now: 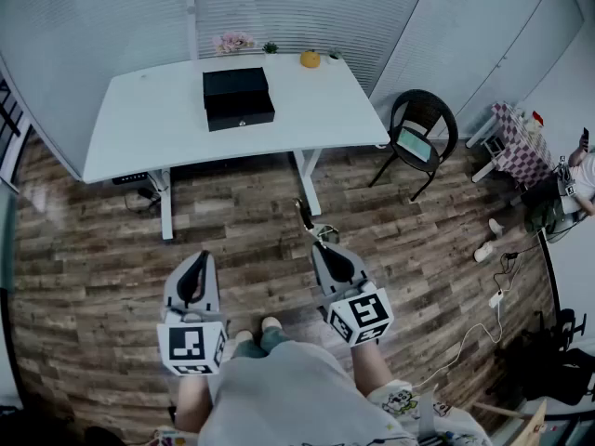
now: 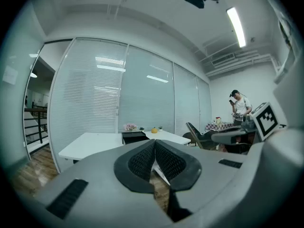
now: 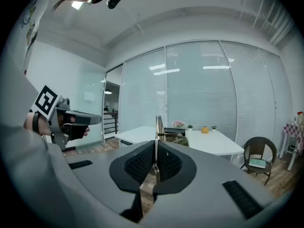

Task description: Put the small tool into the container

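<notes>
A black box (image 1: 238, 98) rests closed on the white table (image 1: 149, 119) some way ahead of me. My right gripper (image 1: 327, 249) is shut on a small metal tool (image 1: 305, 216) that sticks out forward past the jaws. In the right gripper view the tool (image 3: 159, 125) stands upright between the pads of the right gripper (image 3: 156, 148), with the box (image 3: 173, 131) beyond it. My left gripper (image 1: 197, 266) is held level beside it over the floor. The left gripper (image 2: 154, 144) has its pads together with nothing between them; the box (image 2: 134, 137) lies far ahead.
A black chair (image 1: 423, 137) stands right of the table. An orange object (image 1: 310, 59) and flowers (image 1: 232, 41) sit at the table's far edge by the blinds. A checked table (image 1: 516, 142) and a seated person (image 1: 576, 175) are at far right. Cables (image 1: 483, 314) cross the wood floor.
</notes>
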`<state>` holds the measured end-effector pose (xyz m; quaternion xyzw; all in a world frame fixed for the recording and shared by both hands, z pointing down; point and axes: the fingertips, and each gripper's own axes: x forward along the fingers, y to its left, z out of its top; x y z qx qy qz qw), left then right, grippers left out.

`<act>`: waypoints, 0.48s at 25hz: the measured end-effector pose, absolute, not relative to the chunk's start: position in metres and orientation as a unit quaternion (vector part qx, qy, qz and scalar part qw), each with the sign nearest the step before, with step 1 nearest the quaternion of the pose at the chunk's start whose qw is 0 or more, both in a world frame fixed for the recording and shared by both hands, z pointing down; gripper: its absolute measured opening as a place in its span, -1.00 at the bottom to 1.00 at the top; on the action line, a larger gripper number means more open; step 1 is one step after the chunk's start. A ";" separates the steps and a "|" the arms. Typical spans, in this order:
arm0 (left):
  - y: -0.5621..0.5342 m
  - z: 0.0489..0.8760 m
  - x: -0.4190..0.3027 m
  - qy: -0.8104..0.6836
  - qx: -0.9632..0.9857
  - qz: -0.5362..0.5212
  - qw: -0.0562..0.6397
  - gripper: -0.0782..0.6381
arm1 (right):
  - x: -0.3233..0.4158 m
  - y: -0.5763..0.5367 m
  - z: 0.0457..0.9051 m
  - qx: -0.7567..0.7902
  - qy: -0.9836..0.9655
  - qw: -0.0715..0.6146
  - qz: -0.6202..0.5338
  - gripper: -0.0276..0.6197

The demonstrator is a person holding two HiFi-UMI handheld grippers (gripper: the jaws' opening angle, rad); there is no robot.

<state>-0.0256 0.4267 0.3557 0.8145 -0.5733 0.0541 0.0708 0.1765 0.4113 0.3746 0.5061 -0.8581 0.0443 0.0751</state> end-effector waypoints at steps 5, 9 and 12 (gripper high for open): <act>0.416 0.357 -0.004 -0.577 0.813 0.053 0.064 -0.77 | 0.195 0.400 0.376 0.497 -0.864 0.073 0.045 -0.91; 0.410 0.360 0.006 -0.579 0.810 0.064 0.064 -0.77 | 0.204 0.392 0.376 0.489 -0.868 0.071 0.049 -0.91; 0.400 0.359 0.013 -0.588 0.804 0.063 0.063 -0.77 | 0.211 0.381 0.375 0.482 -0.873 0.066 0.047 -0.91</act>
